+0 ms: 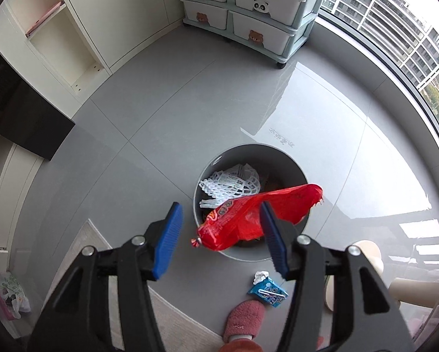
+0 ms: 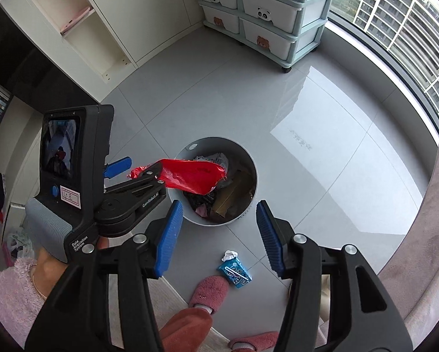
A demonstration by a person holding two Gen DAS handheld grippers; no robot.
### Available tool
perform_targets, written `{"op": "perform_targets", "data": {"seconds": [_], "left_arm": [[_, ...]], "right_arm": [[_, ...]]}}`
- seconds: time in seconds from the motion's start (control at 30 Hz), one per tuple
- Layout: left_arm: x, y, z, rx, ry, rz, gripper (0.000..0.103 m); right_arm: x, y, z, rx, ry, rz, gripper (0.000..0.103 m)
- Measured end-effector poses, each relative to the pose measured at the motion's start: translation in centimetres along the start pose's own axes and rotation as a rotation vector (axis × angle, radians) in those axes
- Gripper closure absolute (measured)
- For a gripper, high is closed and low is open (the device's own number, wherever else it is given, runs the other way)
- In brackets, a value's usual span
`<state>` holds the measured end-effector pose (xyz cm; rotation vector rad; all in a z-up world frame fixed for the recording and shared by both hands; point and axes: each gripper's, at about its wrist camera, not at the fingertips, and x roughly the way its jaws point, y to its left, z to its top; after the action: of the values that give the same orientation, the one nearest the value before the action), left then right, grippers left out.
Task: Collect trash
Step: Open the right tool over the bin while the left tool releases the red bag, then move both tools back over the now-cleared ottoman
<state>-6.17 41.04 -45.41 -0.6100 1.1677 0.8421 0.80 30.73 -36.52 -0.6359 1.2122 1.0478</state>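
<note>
The red wrapper (image 1: 257, 214) hangs over the bin (image 1: 207, 173), just past the left gripper (image 1: 219, 234), whose fingers are spread; it looks released. The right gripper's (image 2: 216, 237) fingers are spread, empty. Next, approach the blue packet (image 2: 235, 272) below them from above.

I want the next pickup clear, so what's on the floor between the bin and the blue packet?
Nothing: in the right wrist view only bare grey floor separates the bin from the blue packet. A pink slipper touches the packet's near side.
</note>
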Motion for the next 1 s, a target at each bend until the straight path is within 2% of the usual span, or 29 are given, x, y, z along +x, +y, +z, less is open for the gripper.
{"op": "perform_targets", "data": {"seconds": [0.1,0.23,0.37,0.47,0.53,0.6,0.77,1.0], "left_arm": [[-0.1,-1.7,0.0,0.055,0.002,0.013,0.041],[-2.7,-3.5,-0.1,0.101,-0.021,0.011,0.041],[-7.8,-6.0,-0.5,0.185,-0.072,0.009,0.041],[-12.5,-8.1,-1.4,0.222,-0.097,-0.037,0.040],[-15.4,-10.0,-2.4,0.254,-0.105,-0.063,0.038],[-18.1,-12.2,-3.5,0.296,-0.112,-0.093,0.037],[-23.7,-19.3,-7.4,0.436,-0.100,-0.185,0.037],[-29.1,-30.7,-15.1,0.677,-0.053,-0.322,0.037]], "right_arm": [[-1.1,-1.1,-0.9,0.043,-0.013,0.007,0.052],[-3.1,-2.7,-2.6,0.090,-0.038,0.011,0.052],[-6.0,-4.5,-4.4,0.134,-0.075,-0.003,0.052],[-9.2,-6.5,-6.4,0.182,-0.118,-0.032,0.052],[-11.7,-8.1,-8.2,0.228,-0.148,-0.064,0.049],[-14.3,-10.0,-10.6,0.283,-0.172,-0.101,0.045],[-21.1,-15.3,-18.2,0.418,-0.194,-0.209,0.045],[-29.4,-21.1,-30.6,0.576,-0.185,-0.398,0.045]]}}
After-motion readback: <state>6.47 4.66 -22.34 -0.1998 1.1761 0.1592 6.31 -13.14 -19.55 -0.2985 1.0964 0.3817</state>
